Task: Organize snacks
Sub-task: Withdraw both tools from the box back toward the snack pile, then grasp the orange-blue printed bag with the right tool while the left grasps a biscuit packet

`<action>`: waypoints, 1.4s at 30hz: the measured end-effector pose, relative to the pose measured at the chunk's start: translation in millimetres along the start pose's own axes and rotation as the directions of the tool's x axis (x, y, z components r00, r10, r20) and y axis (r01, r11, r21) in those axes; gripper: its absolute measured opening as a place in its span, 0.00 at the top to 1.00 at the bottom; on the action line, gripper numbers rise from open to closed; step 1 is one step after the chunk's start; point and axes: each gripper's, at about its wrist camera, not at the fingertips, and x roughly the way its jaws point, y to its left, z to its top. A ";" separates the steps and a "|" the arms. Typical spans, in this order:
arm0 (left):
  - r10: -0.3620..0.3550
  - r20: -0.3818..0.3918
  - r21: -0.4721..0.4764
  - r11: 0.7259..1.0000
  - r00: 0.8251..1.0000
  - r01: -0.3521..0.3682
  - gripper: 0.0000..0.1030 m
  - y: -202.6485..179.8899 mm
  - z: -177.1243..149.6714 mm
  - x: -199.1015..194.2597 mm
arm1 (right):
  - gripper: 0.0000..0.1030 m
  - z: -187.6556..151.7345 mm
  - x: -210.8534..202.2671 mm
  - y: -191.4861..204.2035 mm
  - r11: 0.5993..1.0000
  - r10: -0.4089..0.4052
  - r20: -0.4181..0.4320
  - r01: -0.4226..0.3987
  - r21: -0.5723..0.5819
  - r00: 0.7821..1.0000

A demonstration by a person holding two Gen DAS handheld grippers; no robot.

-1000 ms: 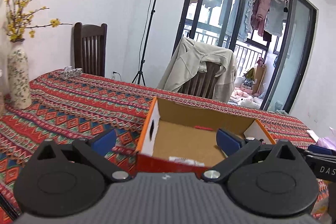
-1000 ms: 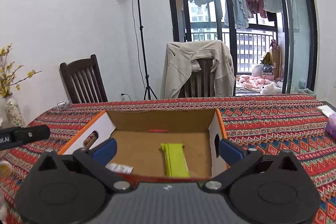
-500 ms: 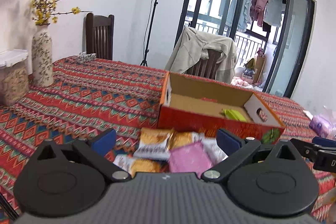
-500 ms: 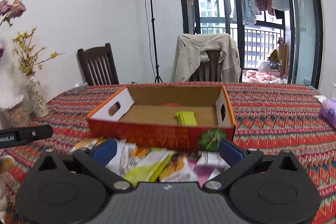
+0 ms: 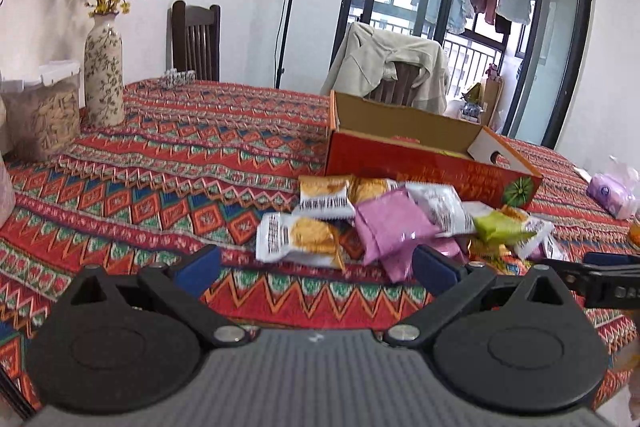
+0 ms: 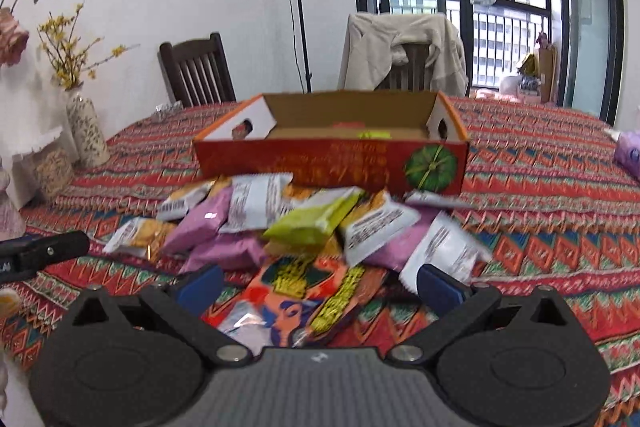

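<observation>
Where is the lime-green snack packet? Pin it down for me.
In the right wrist view, the lime-green snack packet lies atop the snack pile, centre frame, just in front of the red cardboard box.

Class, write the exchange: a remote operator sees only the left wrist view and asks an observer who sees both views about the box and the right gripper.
Operator: From the left wrist view I cannot see into the red cardboard box. Is anything in it?
Observer: Yes, the right wrist view shows a flat lime-green packet on the box floor, toward its right end.
Operator: I see only one finger of the right gripper. Is it open?
Observer: The right gripper is open and empty, its jaws wide apart.
Operator: What lies nearest to it?
Observer: A large orange and blue printed foil packet, at the near edge of the snack pile.
</observation>
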 end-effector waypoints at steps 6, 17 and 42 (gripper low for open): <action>-0.005 -0.026 -0.001 1.000 1.000 0.005 0.00 4.0 -9.8 0.5 | 0.00 -2.9 32.1 15.2 0.999 -0.035 -0.085 0.039 0.037 0.996; 0.007 -0.053 -0.053 0.999 0.999 -0.010 0.00 18.5 -11.4 2.6 | 0.48 -27.7 21.8 12.4 1.000 -0.023 -0.137 0.022 -0.007 0.990; 0.168 -0.170 0.056 0.985 0.971 -0.160 0.00 -6.4 25.1 102.5 | 0.49 -1.6 -33.1 -41.5 0.995 -0.103 0.134 0.100 0.029 0.986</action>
